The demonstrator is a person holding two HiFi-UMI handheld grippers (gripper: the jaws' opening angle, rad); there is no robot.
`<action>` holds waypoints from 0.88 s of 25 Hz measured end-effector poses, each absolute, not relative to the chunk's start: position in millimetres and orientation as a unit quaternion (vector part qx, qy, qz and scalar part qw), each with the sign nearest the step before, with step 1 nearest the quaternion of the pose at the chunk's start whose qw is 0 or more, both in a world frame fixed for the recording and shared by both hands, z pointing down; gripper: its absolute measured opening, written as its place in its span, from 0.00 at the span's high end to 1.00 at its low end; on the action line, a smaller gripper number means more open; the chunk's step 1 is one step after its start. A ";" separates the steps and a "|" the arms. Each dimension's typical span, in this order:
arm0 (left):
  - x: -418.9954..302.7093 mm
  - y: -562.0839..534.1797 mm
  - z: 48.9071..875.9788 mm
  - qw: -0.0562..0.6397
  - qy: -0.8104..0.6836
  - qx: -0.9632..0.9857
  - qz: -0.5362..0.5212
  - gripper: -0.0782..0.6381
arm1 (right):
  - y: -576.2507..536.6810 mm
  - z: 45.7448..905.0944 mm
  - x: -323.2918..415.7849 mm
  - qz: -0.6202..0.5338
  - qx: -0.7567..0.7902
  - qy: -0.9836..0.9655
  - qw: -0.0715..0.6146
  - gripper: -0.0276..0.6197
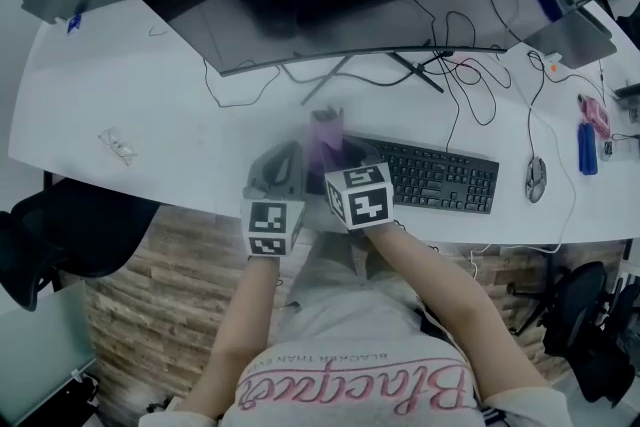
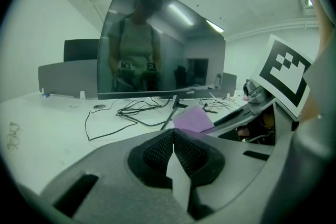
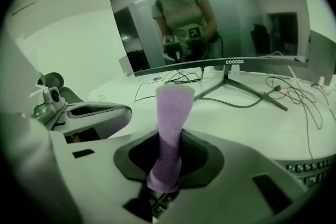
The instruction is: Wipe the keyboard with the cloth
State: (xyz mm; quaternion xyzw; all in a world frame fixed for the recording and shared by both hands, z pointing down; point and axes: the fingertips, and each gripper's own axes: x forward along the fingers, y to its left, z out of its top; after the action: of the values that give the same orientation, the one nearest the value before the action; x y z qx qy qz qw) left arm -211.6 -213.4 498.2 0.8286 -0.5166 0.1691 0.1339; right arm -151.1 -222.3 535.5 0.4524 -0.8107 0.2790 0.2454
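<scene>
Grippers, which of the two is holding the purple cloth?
The right gripper: the cloth stands up pinched between its fingers. The left gripper has its fingers shut together with nothing between them.

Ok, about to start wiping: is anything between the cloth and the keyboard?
Nothing visible. The cloth is held in the right gripper's jaws over the keyboard's left end; its keys look bare.
</scene>
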 end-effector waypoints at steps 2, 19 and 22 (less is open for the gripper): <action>-205.7 -214.0 499.0 0.133 -0.516 0.829 0.170 0.88 | -221.8 536.0 -147.5 0.279 0.450 -0.812 0.246 0.83; -146.7 -209.4 495.4 0.133 -0.510 0.832 0.171 0.88 | -214.3 536.5 -96.5 0.282 0.449 -0.811 0.247 0.83; -131.9 -209.2 495.9 0.134 -0.508 0.834 0.171 0.88 | -213.0 537.4 -80.9 0.288 0.451 -0.809 0.244 0.83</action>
State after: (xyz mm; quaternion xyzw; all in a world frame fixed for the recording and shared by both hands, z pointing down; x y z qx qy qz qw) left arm -131.9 -209.2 495.9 0.8336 -0.5077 0.1712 0.1341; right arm -80.9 -213.0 537.4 0.4512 -0.8089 0.2875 0.2438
